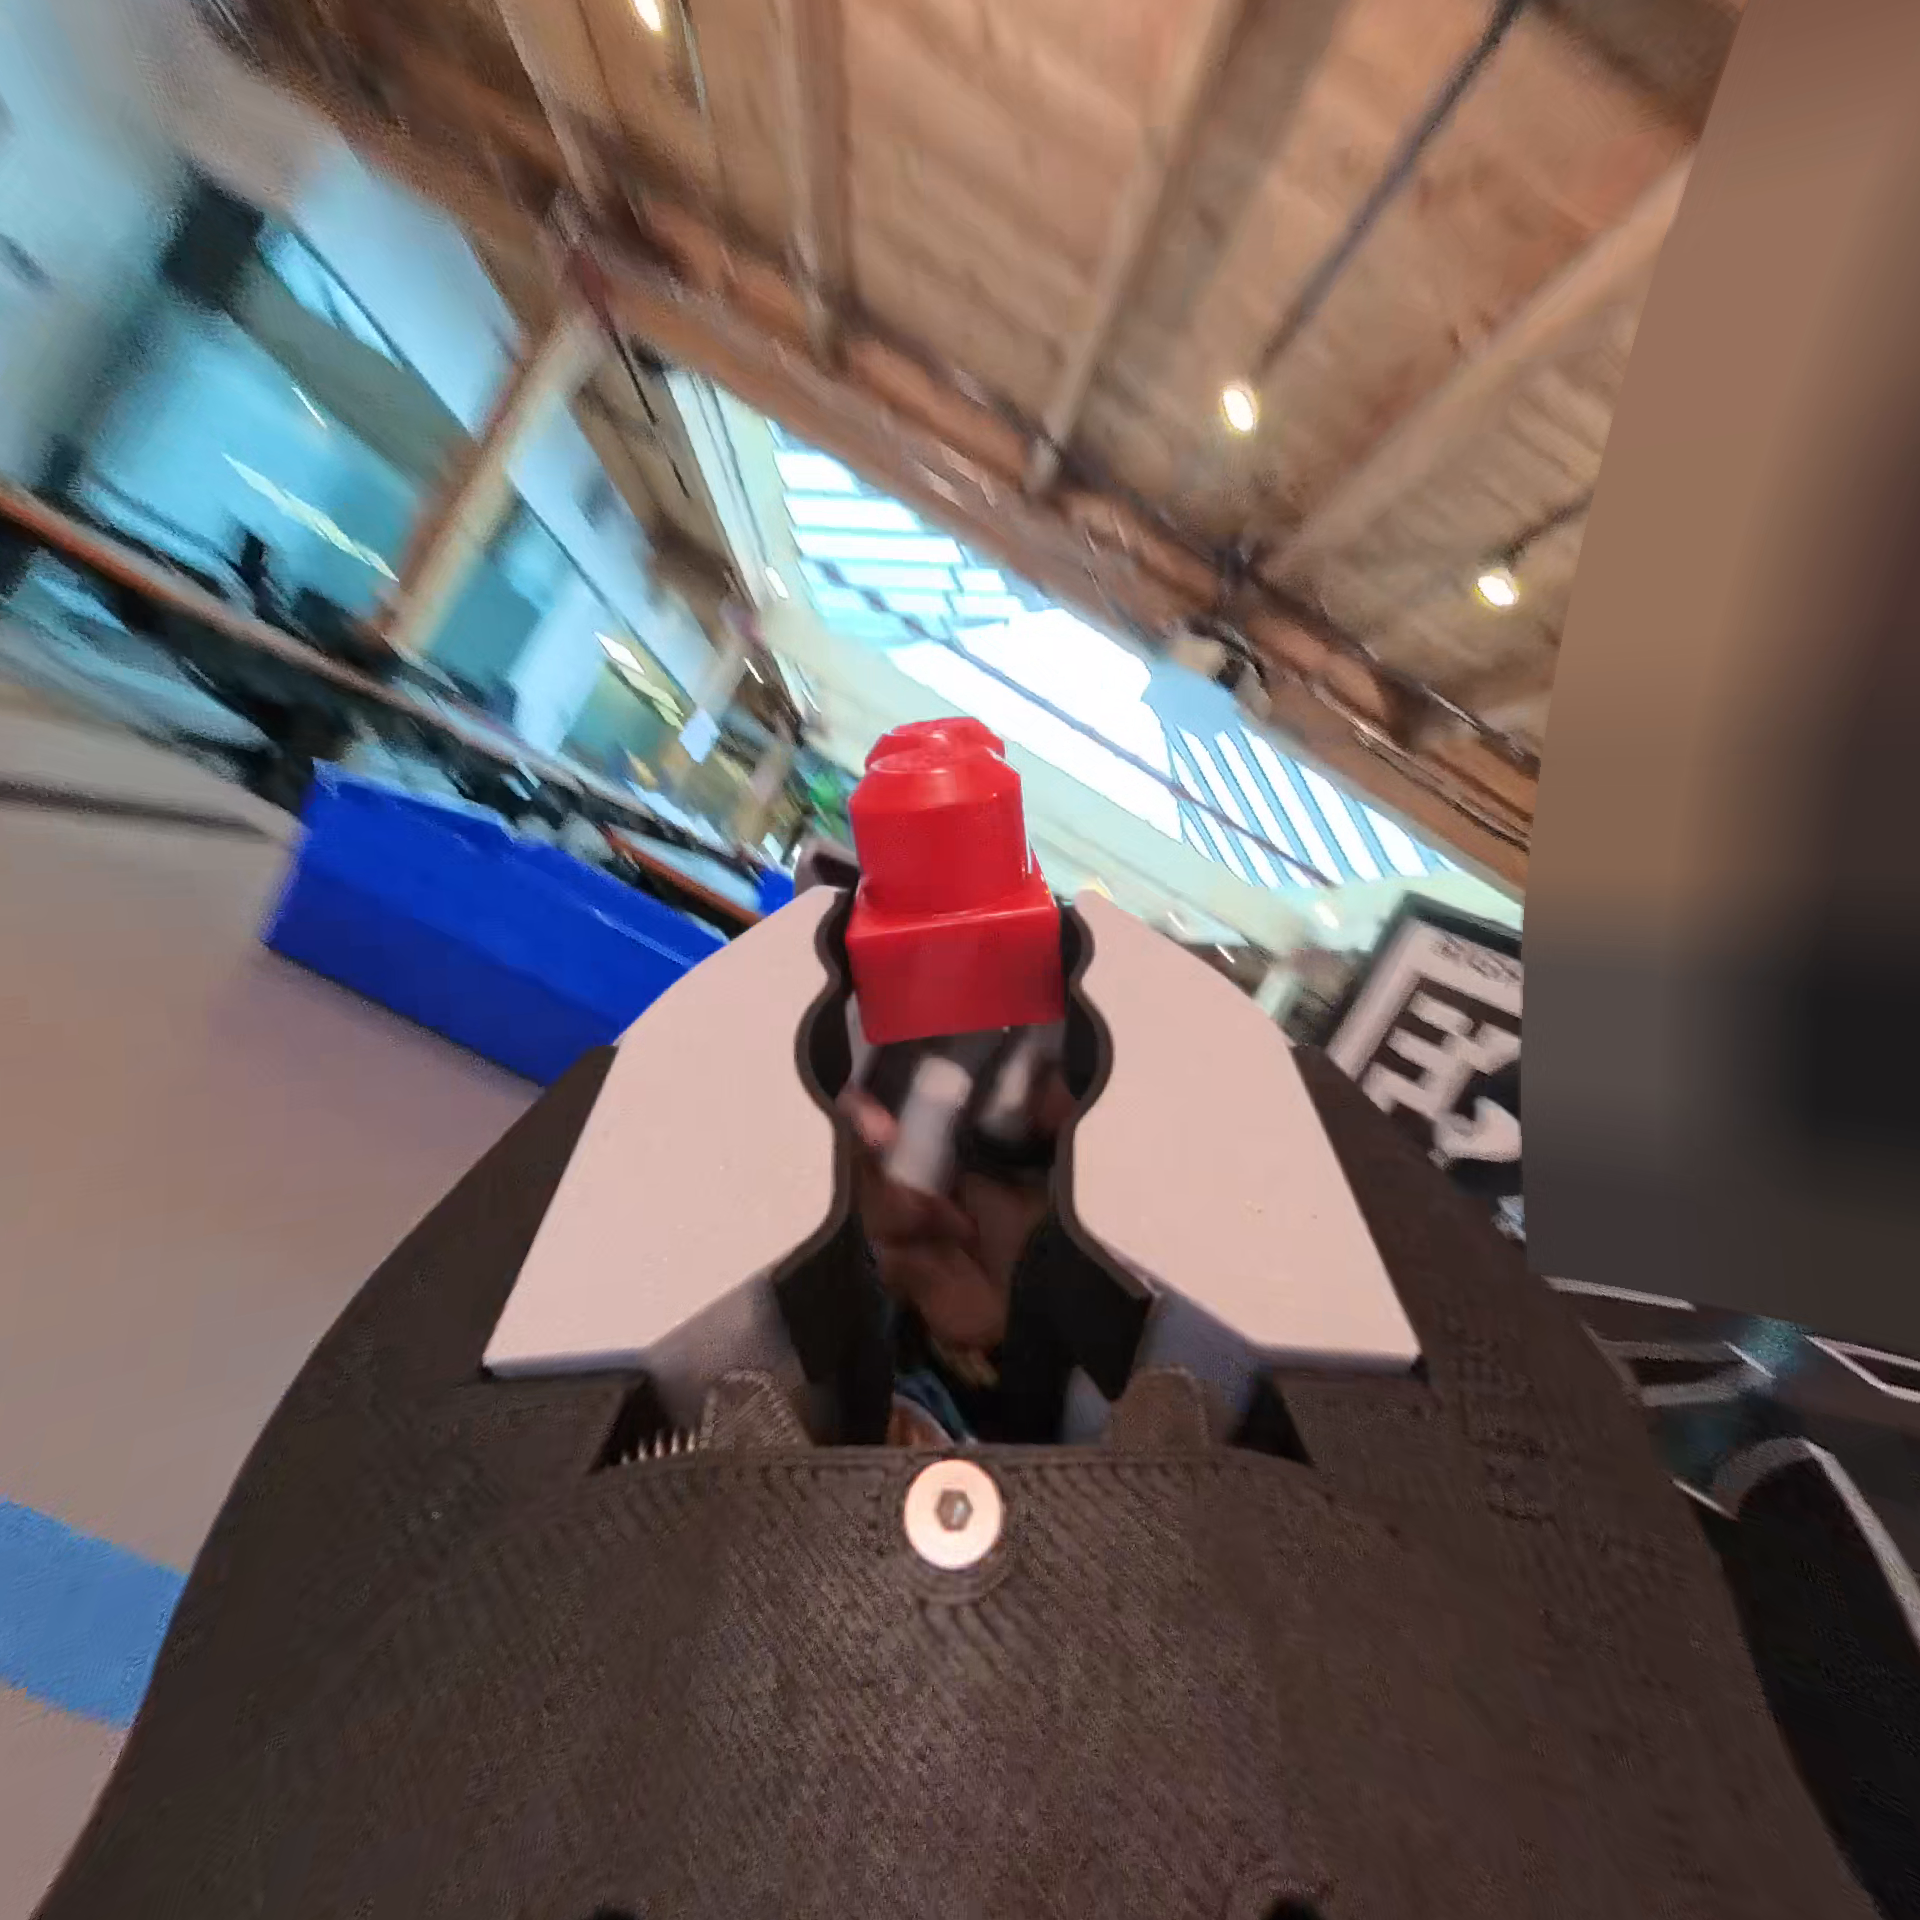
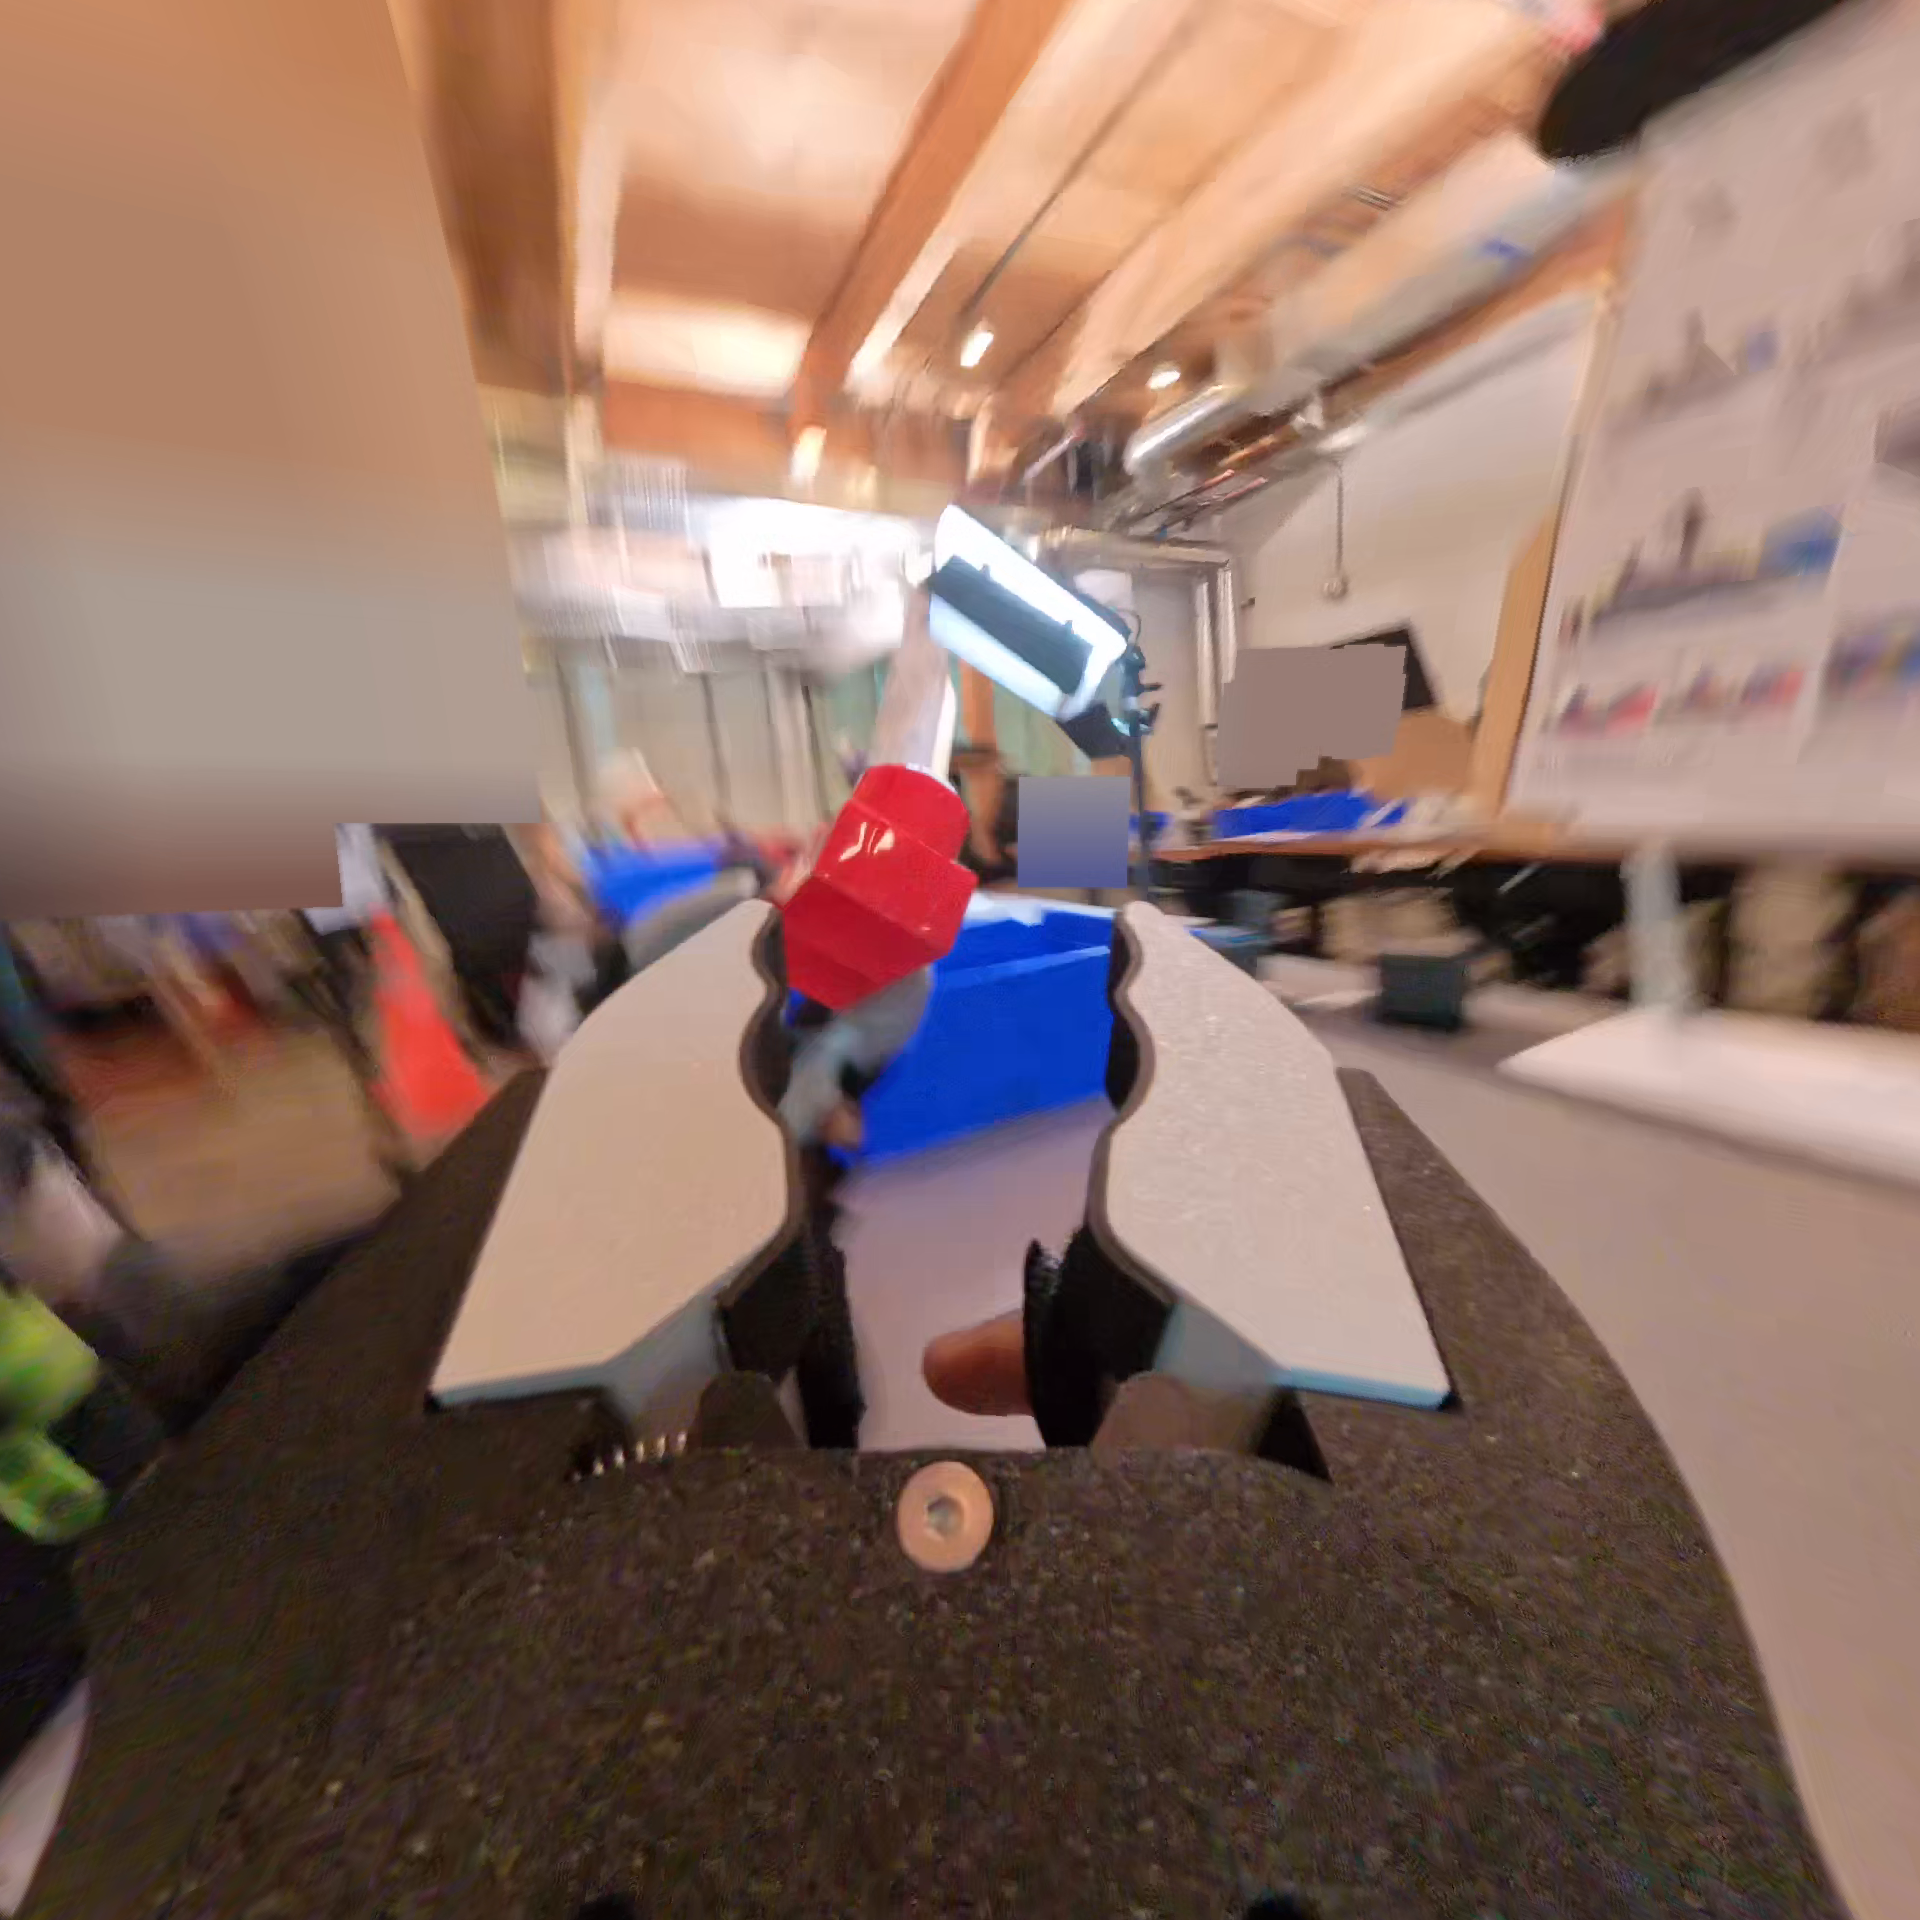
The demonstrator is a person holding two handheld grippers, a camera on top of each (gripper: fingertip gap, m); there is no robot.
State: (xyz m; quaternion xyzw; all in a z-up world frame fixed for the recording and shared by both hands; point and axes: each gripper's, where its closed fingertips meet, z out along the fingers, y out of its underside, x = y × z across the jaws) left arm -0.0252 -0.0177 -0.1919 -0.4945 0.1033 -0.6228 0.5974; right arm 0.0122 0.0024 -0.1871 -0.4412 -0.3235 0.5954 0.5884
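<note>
Left gripper (image 1: 956, 966), black printed body with 2 grey wavy-edged fingers (image 1: 727, 1091), is tipped upward, jaws narrowed and both pads pressed on the sides of a red plastic studded brick (image 1: 951, 935). Right gripper (image 2: 945, 966), same black-and-grey build, points level, its fingers (image 2: 1226, 1091) spread wide, nothing pinched. A fingertip (image 2: 977, 1371) shows low between them.

A pale grey table (image 1: 156, 1143) carries a blue bin (image 1: 457, 925), with blue tape (image 1: 73, 1600) on its surface.
</note>
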